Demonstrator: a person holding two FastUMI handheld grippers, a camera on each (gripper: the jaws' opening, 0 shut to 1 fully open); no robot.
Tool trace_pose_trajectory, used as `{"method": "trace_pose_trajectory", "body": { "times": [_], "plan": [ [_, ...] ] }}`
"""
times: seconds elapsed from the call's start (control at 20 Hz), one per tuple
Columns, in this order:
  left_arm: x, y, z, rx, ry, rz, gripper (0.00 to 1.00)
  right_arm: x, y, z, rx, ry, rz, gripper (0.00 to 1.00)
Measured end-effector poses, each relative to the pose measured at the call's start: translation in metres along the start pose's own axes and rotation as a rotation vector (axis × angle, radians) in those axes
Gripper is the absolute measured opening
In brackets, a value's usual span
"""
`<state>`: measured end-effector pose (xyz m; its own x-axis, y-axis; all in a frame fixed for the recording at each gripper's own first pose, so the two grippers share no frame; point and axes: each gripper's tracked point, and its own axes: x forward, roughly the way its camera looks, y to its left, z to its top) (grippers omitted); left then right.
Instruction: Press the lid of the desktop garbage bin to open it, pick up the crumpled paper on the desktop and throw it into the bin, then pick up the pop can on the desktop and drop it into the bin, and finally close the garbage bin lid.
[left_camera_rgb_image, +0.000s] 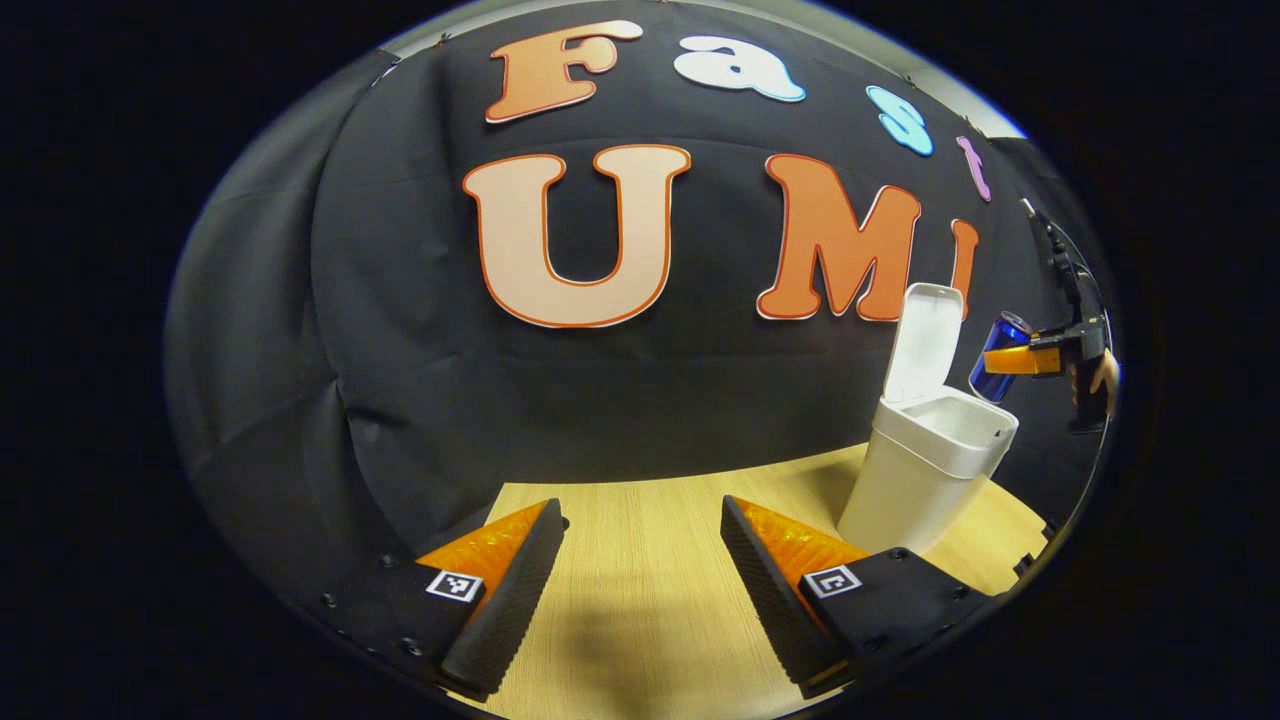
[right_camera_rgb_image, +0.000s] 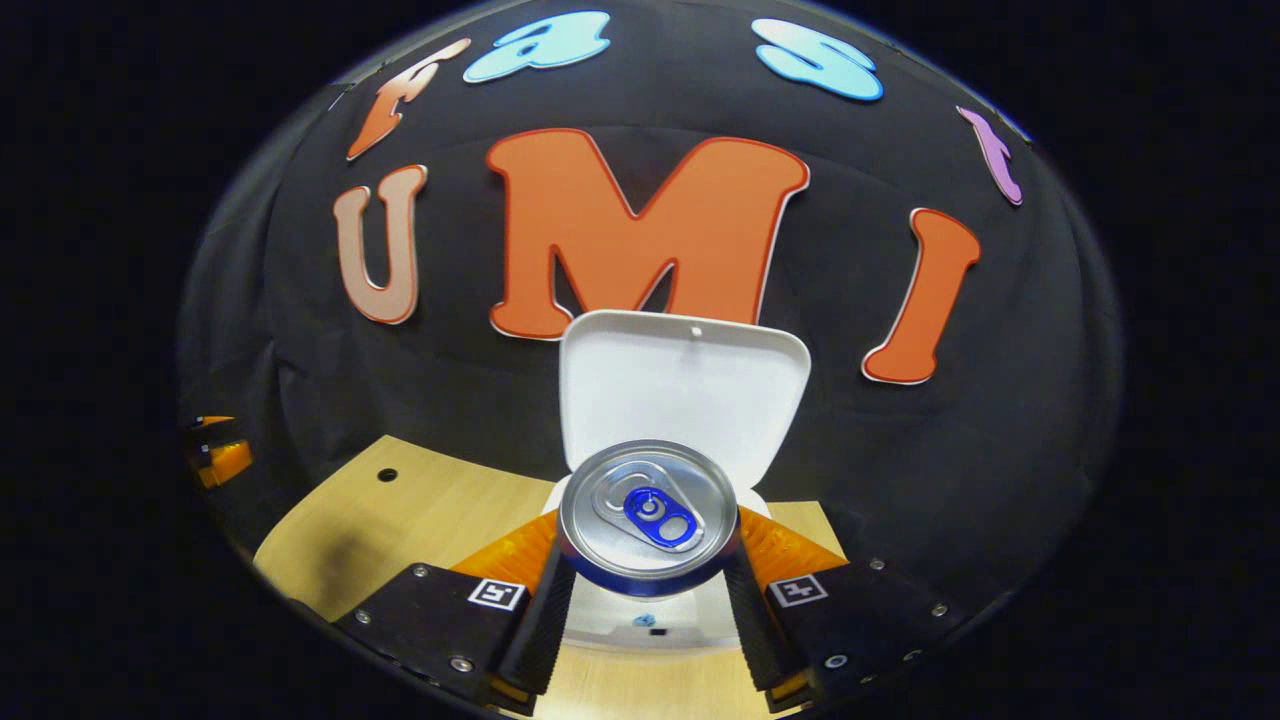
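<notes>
Right gripper view: the right gripper (right_camera_rgb_image: 648, 590) clamps the blue pop can with silver top (right_camera_rgb_image: 648, 520) between both fingers at lower centre. The white plastic desktop bin (right_camera_rgb_image: 650, 618) lies directly below the can, its flat white lid (right_camera_rgb_image: 684, 385) raised upright behind.

Left gripper view: the left gripper (left_camera_rgb_image: 640, 575) hangs with fingers spread apart, gripping nothing, above the light wooden desktop (left_camera_rgb_image: 640, 610). The can appears at right, just beside the raised lid.
</notes>
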<state>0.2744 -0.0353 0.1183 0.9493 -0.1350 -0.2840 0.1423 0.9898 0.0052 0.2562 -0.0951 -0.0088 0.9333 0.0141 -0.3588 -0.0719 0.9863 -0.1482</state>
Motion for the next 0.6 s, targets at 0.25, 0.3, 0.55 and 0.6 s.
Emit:
{"method": "trace_pose_trajectory", "body": {
  "times": [0.25,0.3,0.55,0.6],
  "plan": [
    [0.002,0.006,-0.007,-0.01,0.019,0.014,1.0,0.037,-0.023,-0.031,0.03,0.068,-0.033,0.74],
    [0.001,0.008,-0.008,-0.012,0.022,0.018,1.0,0.041,-0.028,-0.04,0.031,0.085,-0.039,0.74],
    [-0.001,0.019,-0.017,-0.013,0.04,0.047,1.0,0.051,-0.029,-0.067,0.039,0.133,-0.046,0.74],
    [-0.002,0.02,-0.017,-0.015,0.041,0.051,1.0,0.052,-0.03,-0.07,0.035,0.132,-0.049,0.8]
  ]
}}
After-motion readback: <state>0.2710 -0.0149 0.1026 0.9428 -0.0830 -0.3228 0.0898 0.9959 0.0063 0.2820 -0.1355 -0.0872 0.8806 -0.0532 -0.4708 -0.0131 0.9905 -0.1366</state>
